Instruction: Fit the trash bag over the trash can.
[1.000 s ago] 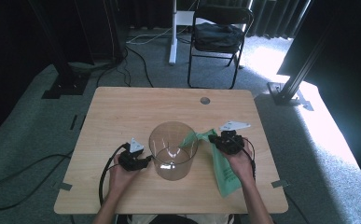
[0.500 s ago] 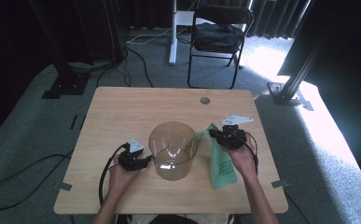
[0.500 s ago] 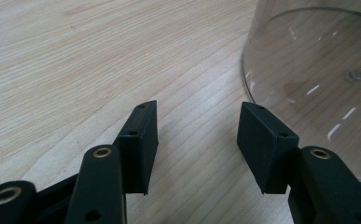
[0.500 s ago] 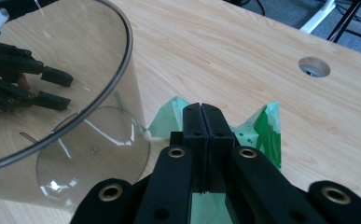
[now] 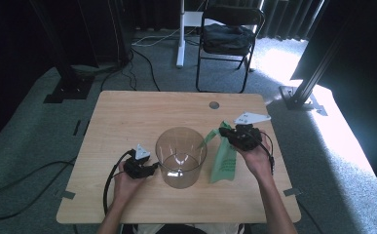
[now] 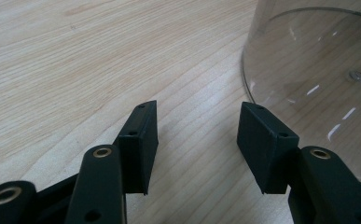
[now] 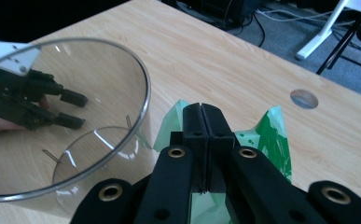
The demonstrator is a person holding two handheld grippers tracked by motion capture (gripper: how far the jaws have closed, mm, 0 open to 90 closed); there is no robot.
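A clear plastic cylinder (image 5: 181,156) stands upright and empty in the middle of the wooden table (image 5: 127,117). My left gripper (image 5: 153,168) rests low at its left base, open, with bare table between the jaws (image 6: 197,140). The cylinder wall (image 6: 318,70) curves just beside the right-hand jaw. My right gripper (image 5: 225,134) is raised to the right of the cylinder, shut on the top of a green plastic bag (image 5: 223,163) that hangs down to the table. In the right gripper view the jaws (image 7: 201,116) pinch the green bag (image 7: 271,135) beside the cylinder's rim (image 7: 75,140). The left gripper (image 7: 71,109) shows through the cylinder's wall.
A round cable hole (image 5: 214,105) sits near the table's far edge. Behind the table stand a black chair (image 5: 227,36) and a white stand (image 5: 180,34), with cables on the carpet. Dark frame posts rise at left and right.
My right gripper has risen with the green bag, whose lower part now hangs steeper and closer to the cylinder. The left gripper and the cylinder have stayed put.
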